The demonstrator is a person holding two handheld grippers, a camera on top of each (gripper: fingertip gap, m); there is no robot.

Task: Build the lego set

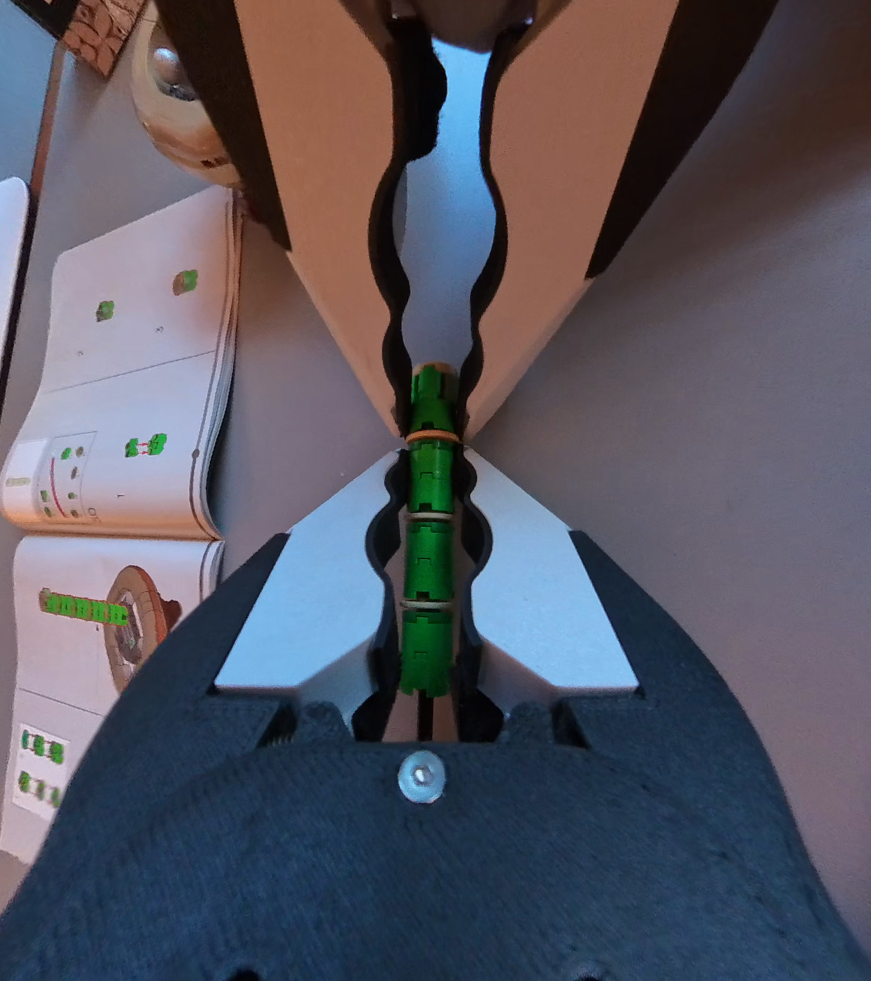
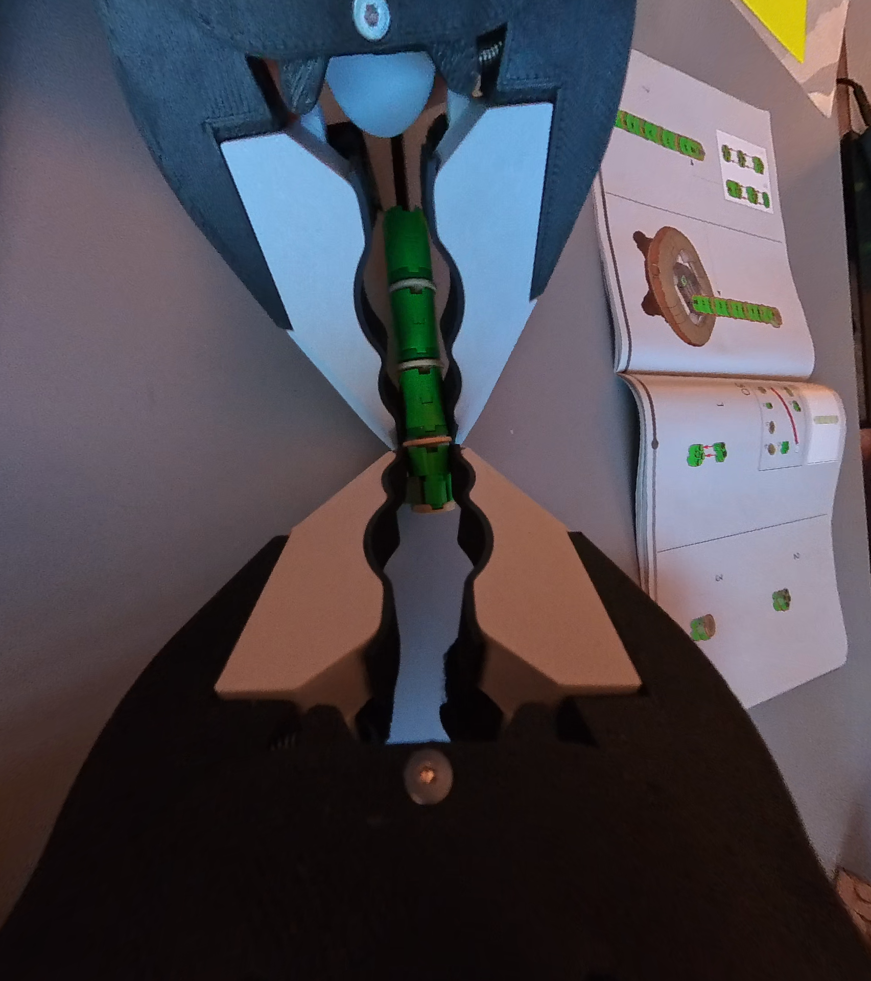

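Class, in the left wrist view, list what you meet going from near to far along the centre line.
Silver screw → left gripper → green lego rod → tan end cap → right gripper.

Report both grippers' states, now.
Left gripper: closed on the green lego stalk.
Right gripper: closed on the same stalk's tan-capped end.

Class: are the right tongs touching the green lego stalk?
Touching. The right wrist view shows the right tongs pinching the green lego stalk's near end.

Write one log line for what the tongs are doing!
left tongs: shut on green stem | right tongs: shut on stem's tan-capped end | manual: open
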